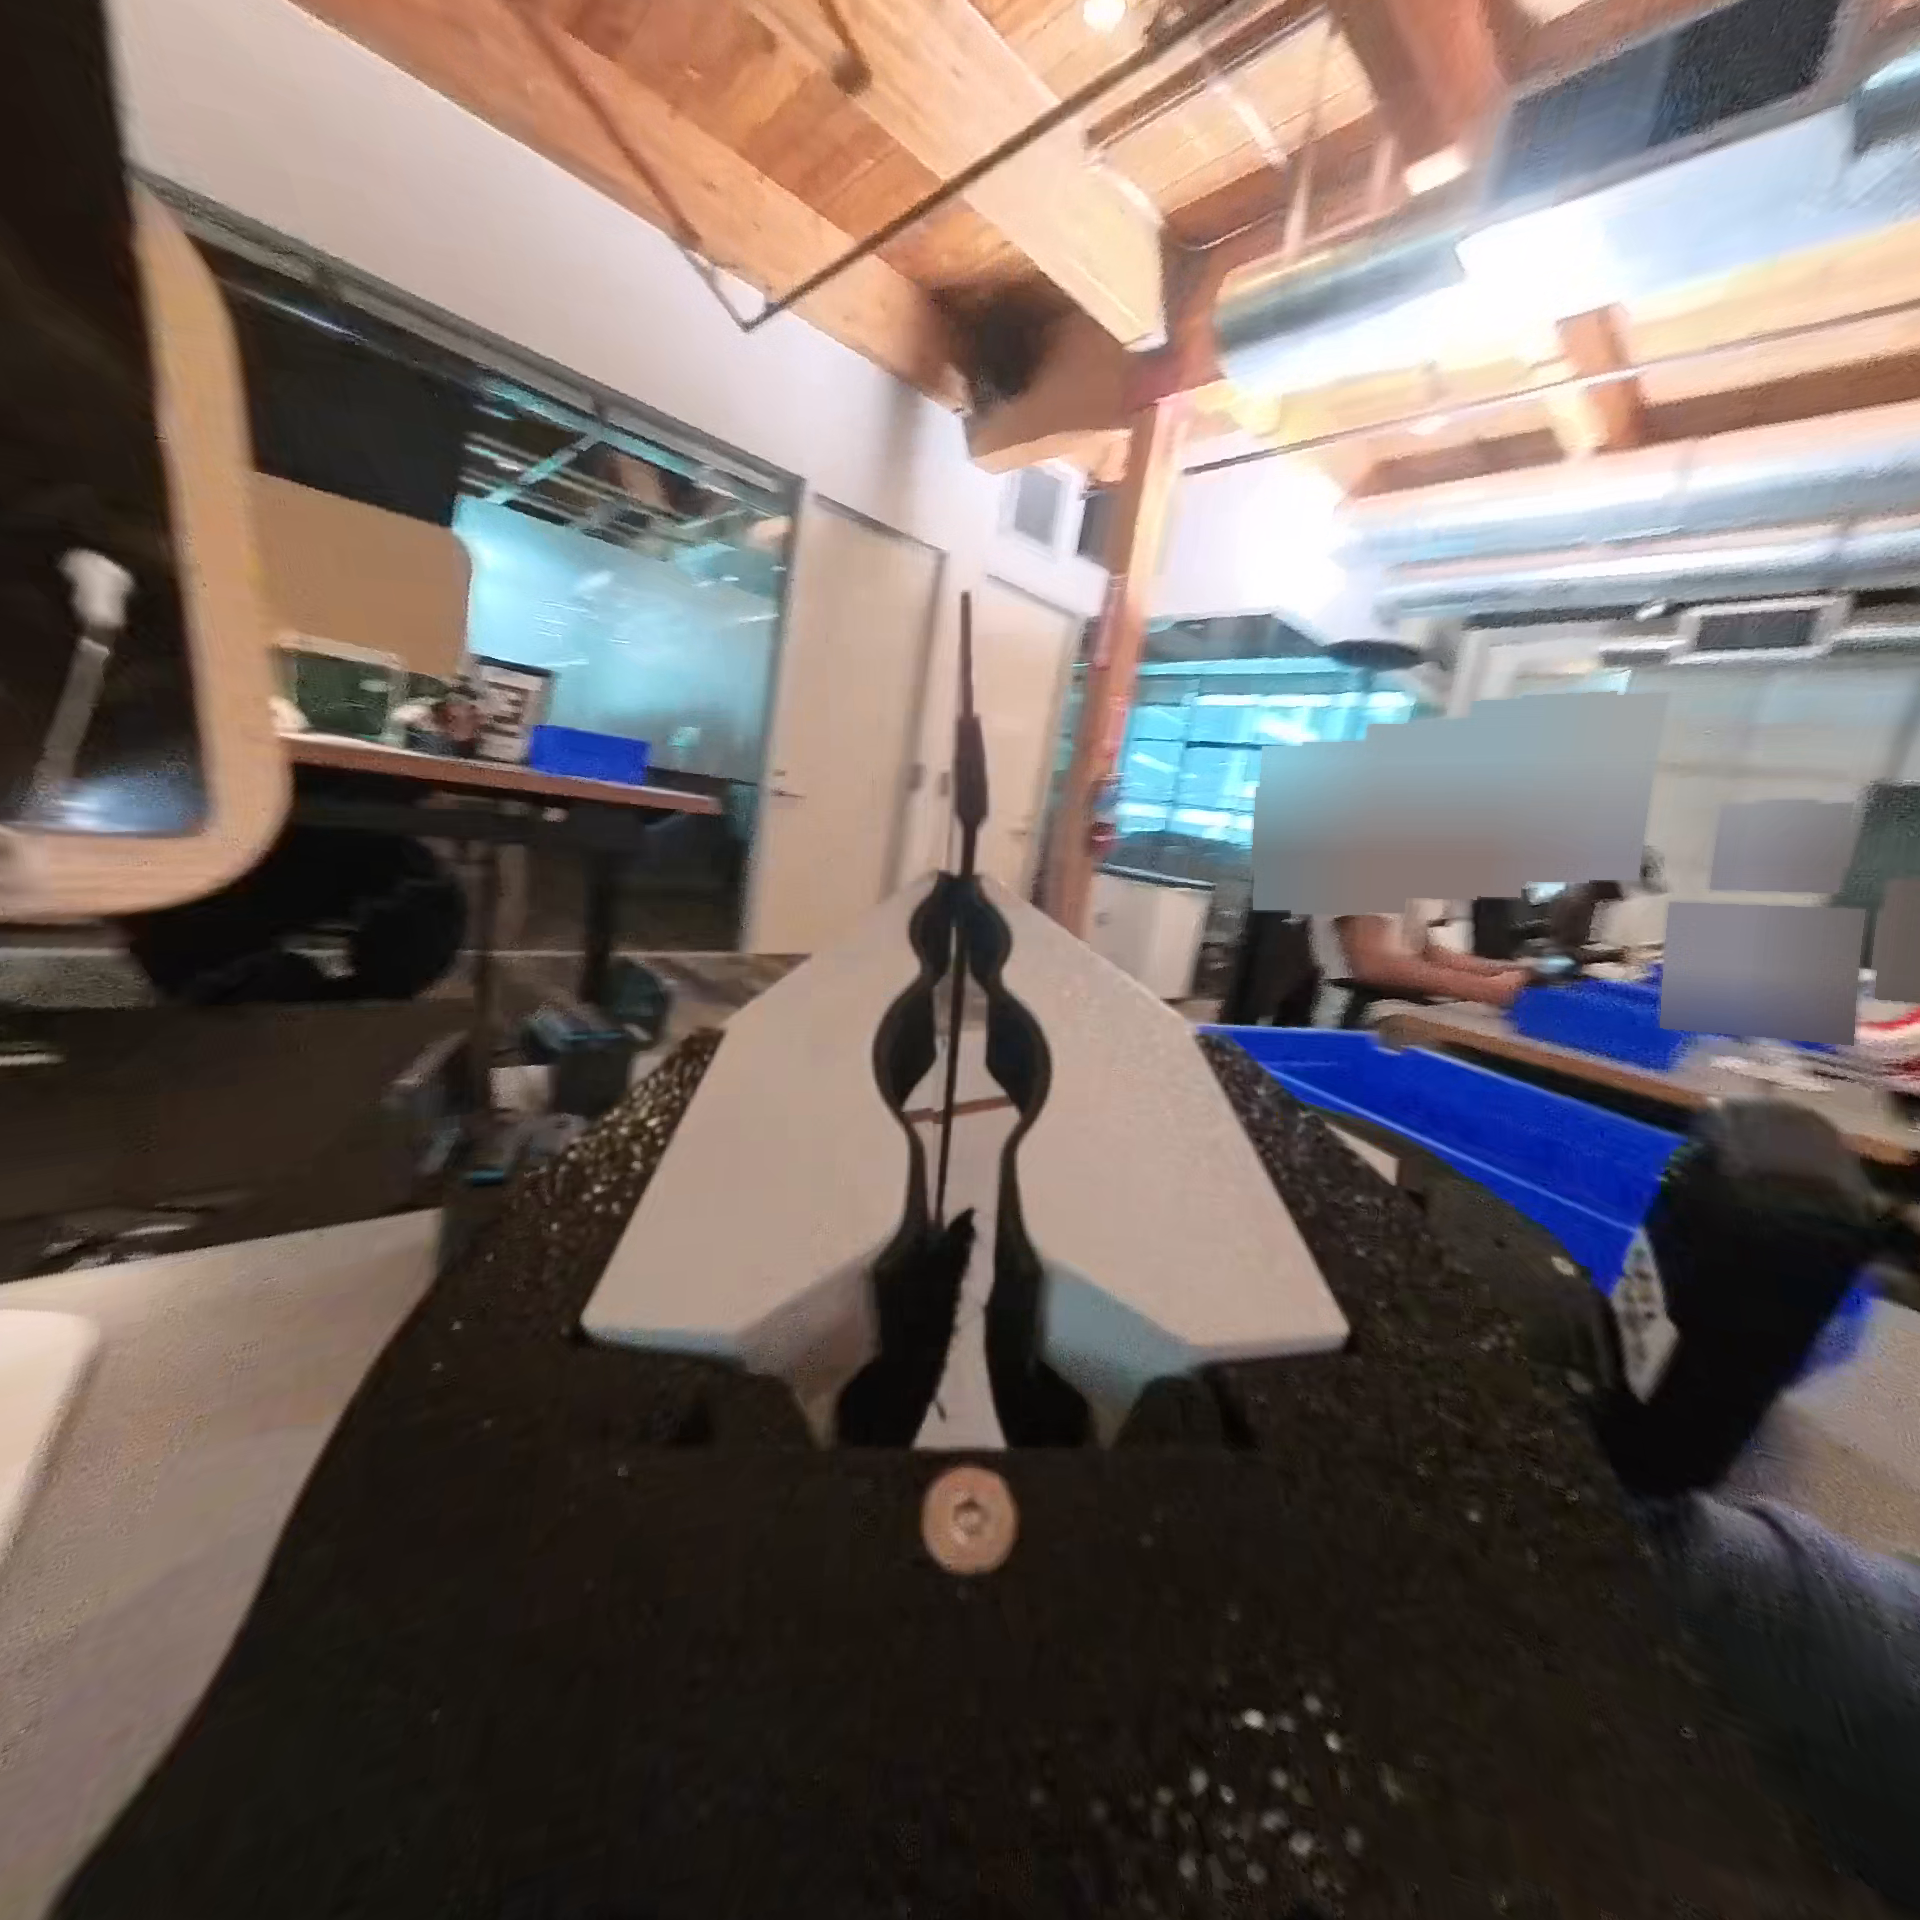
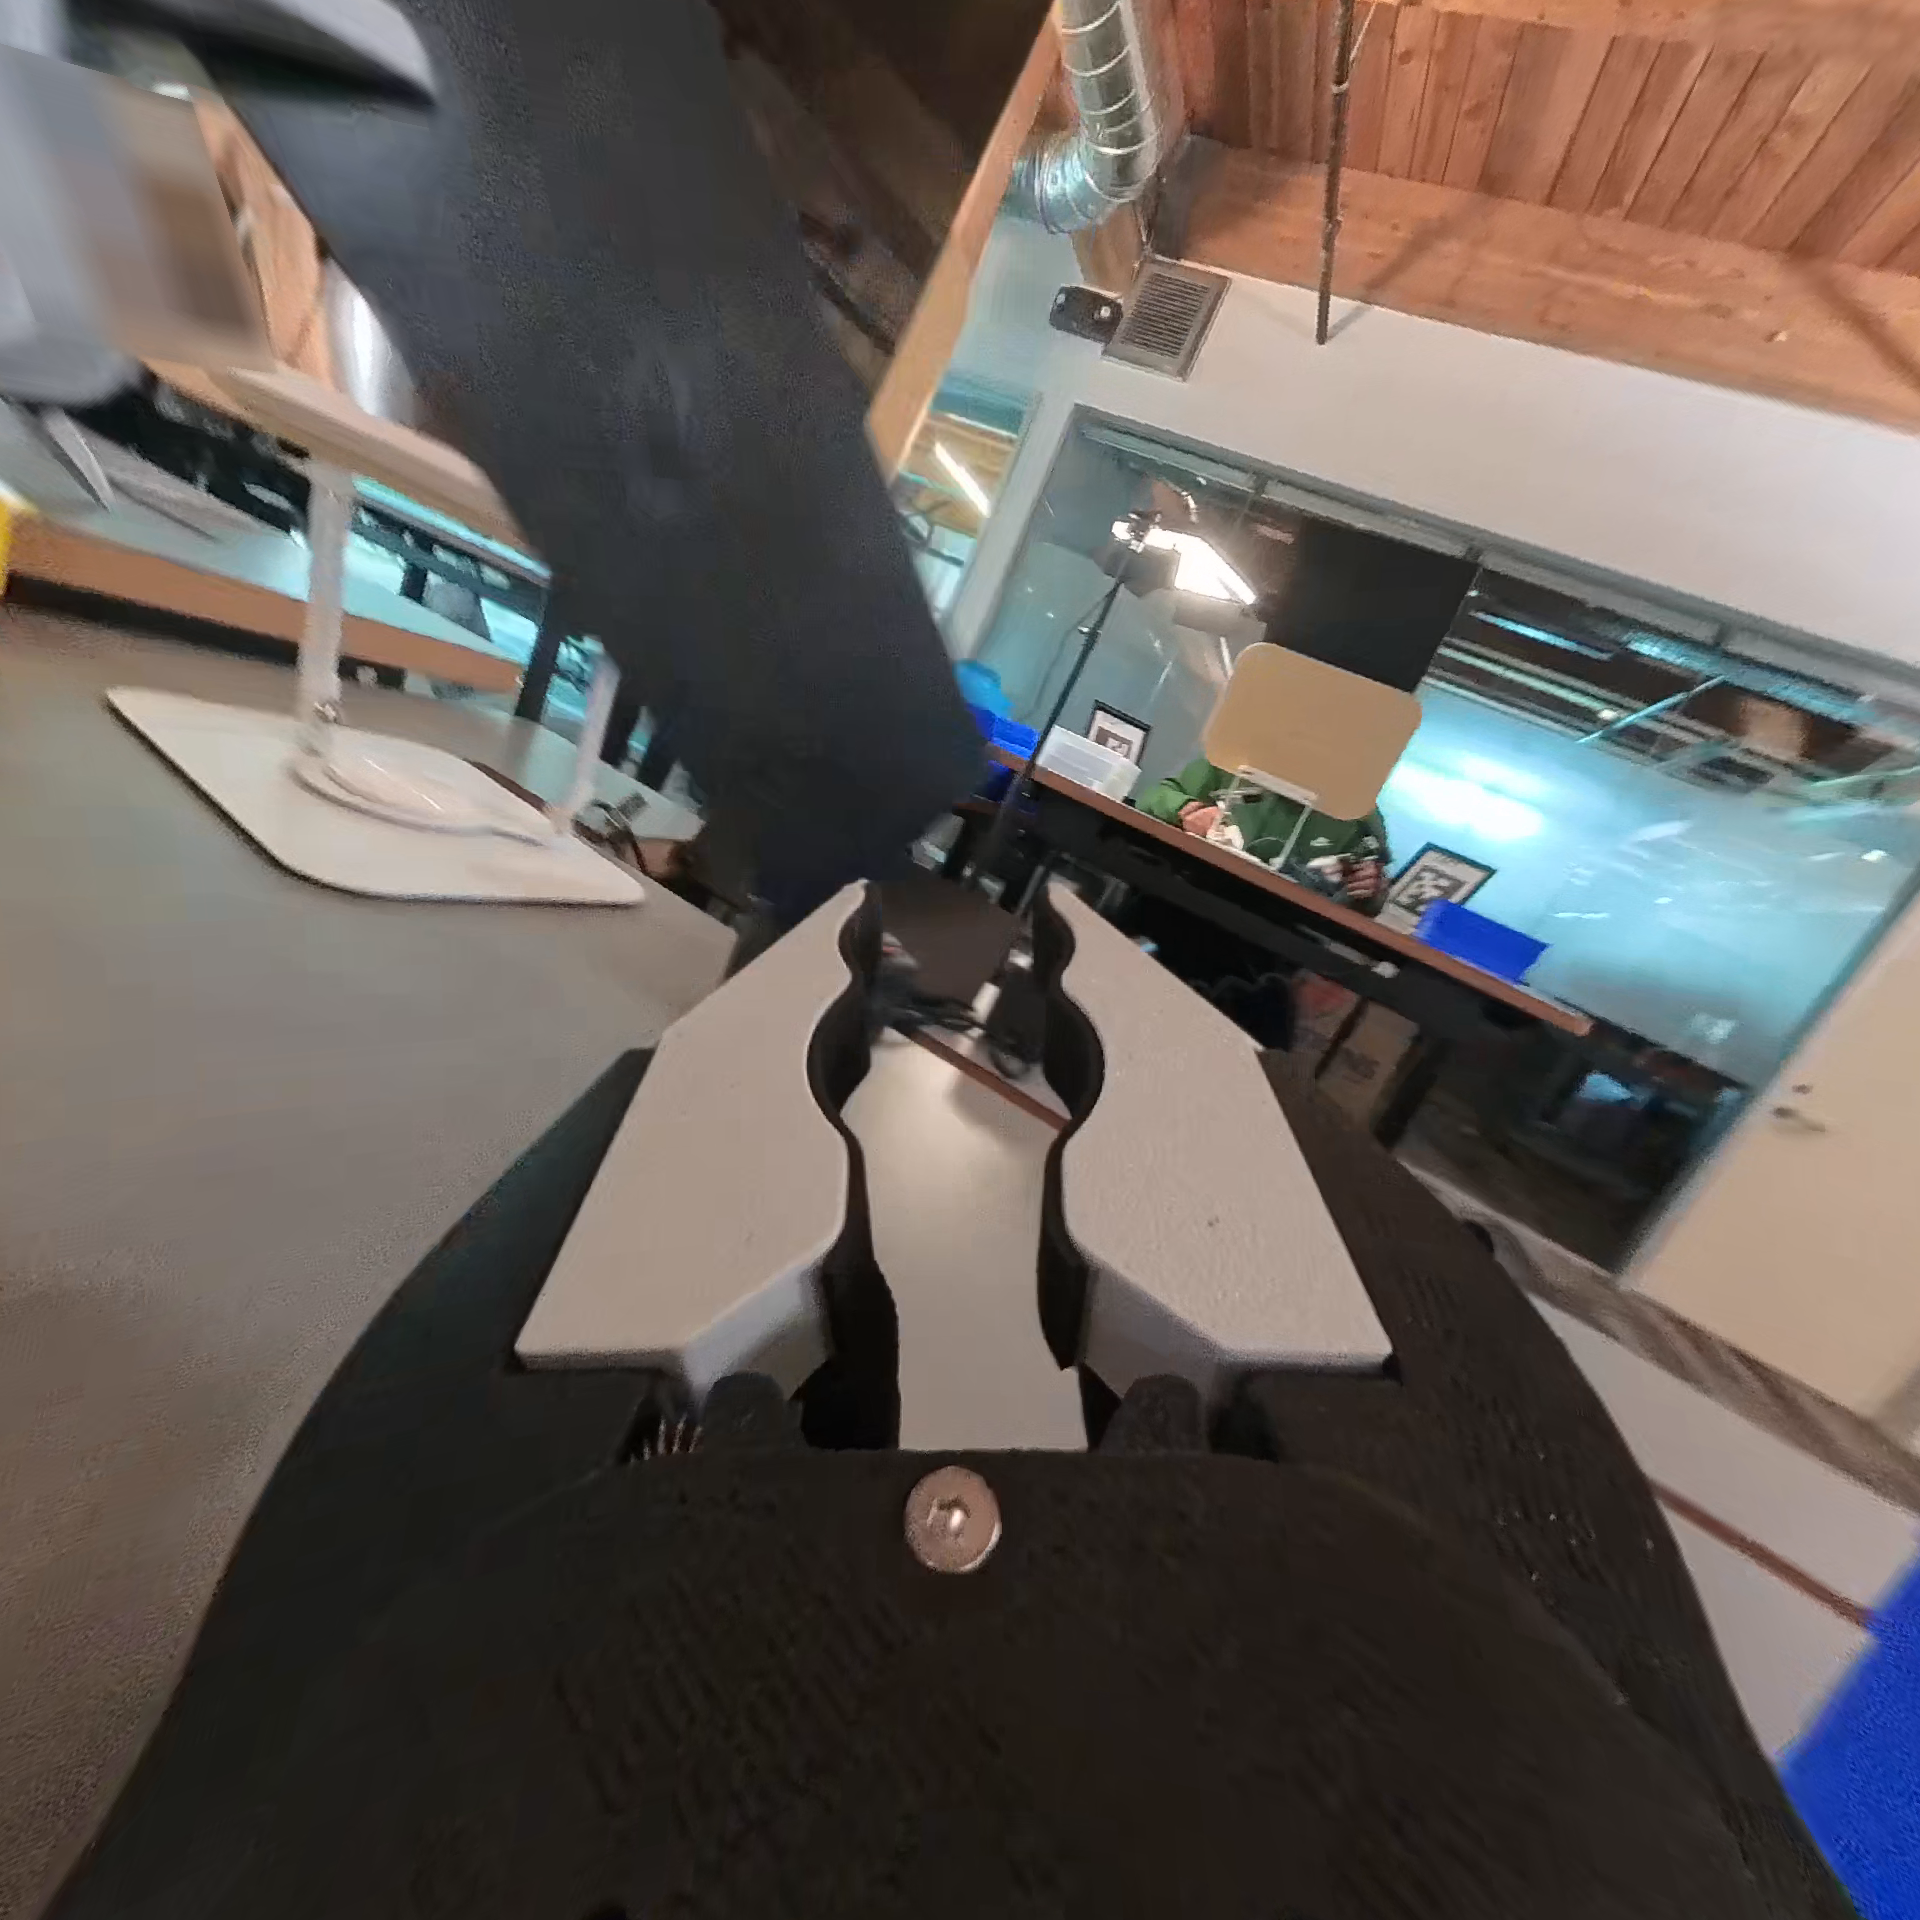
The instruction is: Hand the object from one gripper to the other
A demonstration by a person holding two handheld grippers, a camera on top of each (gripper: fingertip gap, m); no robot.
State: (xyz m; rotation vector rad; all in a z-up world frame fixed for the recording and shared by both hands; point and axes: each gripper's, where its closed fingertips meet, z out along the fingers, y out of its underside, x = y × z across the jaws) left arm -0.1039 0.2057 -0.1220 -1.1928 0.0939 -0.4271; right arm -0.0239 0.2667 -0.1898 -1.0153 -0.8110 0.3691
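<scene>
My left gripper [image 1: 961, 883] is shut on a thin, flat black object [image 1: 971, 769]. I see it edge-on, running between the white fingers [image 1: 790, 1122] and sticking out past the tips. In the right wrist view the same kind of broad black flat piece [image 2: 665, 468] slants down from the upper left. Its lower end sits just beyond my right gripper [image 2: 956, 904]. The right gripper is open, with nothing between its white fingers [image 2: 707, 1164]. A blurred black-gloved hand with a gripper body [image 1: 1766, 1278] shows at the right edge of the left wrist view.
A white desk lamp base [image 2: 395, 821] stands on the grey table [image 2: 208, 1091] to the left. Blue bins [image 1: 1455, 1101] lie to the right. A long desk [image 2: 1351, 925] with a seated person in green [image 2: 1236, 805] is farther off, before glass walls. One gripper's finger ends stand about 12 cm off the other's.
</scene>
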